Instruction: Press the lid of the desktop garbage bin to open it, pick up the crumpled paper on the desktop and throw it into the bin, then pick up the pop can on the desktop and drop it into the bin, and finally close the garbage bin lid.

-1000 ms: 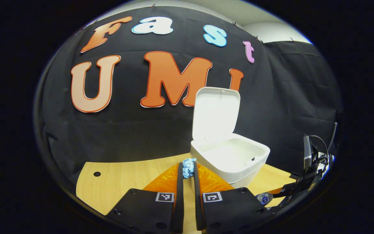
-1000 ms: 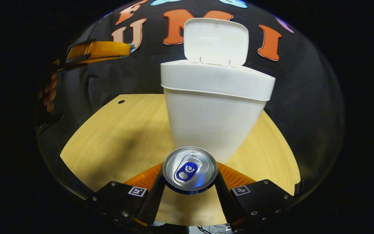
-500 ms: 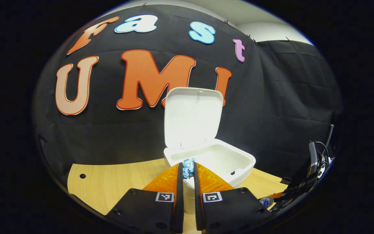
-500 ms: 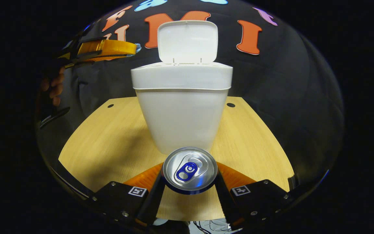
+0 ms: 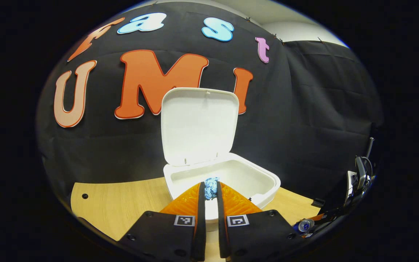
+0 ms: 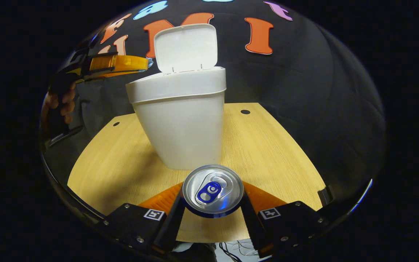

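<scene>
The left gripper (image 5: 209, 189) pinches the blue crumpled paper (image 5: 211, 183) between its 2 fingertips, held over the near rim of the white desktop garbage bin (image 5: 260, 180), whose lid (image 5: 199, 125) stands upright and open. The right gripper (image 6: 212, 200) clasps the pop can (image 6: 212, 190) by its sides, top facing the camera, above the wooden desktop (image 6: 267, 145) just before the bin.

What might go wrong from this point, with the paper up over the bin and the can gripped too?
The crumpled paper is pinched only at the left gripper's tips near the bin's front rim; released early, it may fall on the table. The upright lid stands close and could be knocked. The right gripper holds the pop can near its top; it may slip.
</scene>
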Motion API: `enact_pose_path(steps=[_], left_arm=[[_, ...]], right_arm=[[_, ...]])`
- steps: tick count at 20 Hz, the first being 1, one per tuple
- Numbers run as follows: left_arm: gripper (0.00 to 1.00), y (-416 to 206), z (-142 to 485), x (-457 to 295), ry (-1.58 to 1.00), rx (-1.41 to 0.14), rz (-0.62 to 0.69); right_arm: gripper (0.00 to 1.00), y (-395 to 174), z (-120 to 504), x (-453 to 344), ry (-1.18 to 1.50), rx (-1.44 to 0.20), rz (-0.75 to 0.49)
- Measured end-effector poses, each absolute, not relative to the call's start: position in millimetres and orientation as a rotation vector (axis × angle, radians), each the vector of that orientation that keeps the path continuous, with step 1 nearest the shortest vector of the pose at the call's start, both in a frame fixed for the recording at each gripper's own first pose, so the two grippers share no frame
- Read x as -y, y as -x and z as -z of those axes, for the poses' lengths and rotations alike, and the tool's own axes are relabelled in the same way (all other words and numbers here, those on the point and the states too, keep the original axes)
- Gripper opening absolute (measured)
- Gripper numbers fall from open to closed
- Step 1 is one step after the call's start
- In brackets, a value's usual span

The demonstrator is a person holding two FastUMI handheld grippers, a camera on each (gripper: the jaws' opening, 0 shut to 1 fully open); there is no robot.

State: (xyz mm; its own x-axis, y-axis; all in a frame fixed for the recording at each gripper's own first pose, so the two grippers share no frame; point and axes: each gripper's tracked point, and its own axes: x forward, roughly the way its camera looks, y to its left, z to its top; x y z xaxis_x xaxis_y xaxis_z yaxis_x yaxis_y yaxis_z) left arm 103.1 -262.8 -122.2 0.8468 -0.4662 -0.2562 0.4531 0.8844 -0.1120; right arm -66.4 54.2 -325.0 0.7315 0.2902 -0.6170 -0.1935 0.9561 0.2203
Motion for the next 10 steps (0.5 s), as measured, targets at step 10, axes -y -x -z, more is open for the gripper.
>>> enact_pose_path(steps=[10], left_arm=[[0.29, -93.6, 130.7, 251.0, 0.03, -0.303, 0.448]], right_arm=[[0.8, 57.8, 323.0, -46.3, -0.135, -0.696, -0.269]])
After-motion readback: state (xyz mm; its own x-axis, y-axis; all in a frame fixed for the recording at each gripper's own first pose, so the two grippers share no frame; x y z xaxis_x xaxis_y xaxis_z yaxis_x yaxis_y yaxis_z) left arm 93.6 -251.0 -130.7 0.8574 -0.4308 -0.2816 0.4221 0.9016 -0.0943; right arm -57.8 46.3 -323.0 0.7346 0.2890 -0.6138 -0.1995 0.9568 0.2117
